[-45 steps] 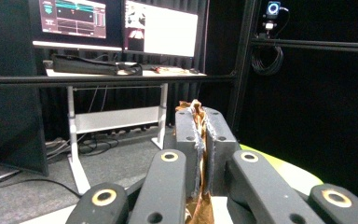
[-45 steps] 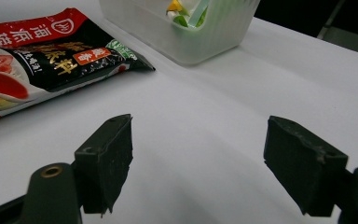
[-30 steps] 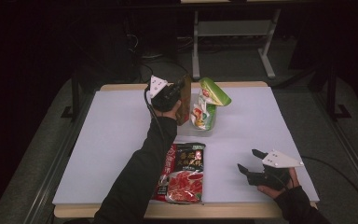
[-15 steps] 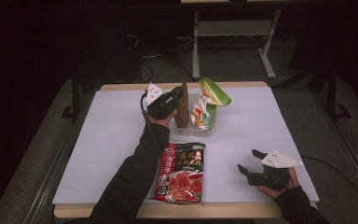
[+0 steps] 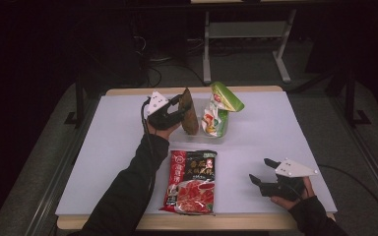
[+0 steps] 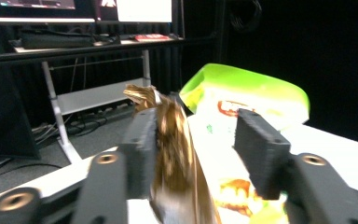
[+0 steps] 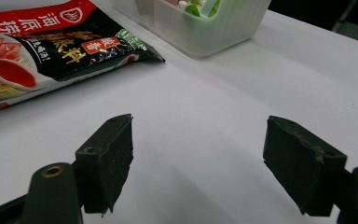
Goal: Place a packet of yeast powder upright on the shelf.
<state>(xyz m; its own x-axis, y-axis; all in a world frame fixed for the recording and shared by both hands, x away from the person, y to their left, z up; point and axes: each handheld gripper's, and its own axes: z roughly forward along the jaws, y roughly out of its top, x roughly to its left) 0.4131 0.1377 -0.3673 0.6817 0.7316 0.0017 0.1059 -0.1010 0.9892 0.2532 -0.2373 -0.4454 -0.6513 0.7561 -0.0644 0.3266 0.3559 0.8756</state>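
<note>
Brown packet (image 6: pixel 175 154) stands between the left gripper's (image 6: pixel 198 149) parted fingers (image 6: pixel 142 149).

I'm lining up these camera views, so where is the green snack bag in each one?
High view: green snack bag stands in the clear bin, table's far middle.
Left gripper view: upper right, behind the jaws.
Right gripper view: not identifiable.
Shared landmark: the clear bin.

The brown packet (image 6: pixel 175 154) is crinkled, shiny foil-like film; the green-and-white bag (image 6: pixel 242 93) at its 3 o'clock is glossy plastic. The red sauce pouch (image 5: pixel 191 181) is slick printed film (light glares off it). The tub (image 7: pixel 205 23) is translucent plastic. The bench (image 5: pixel 285 132) top is matt white, edged in pale wood.
</note>
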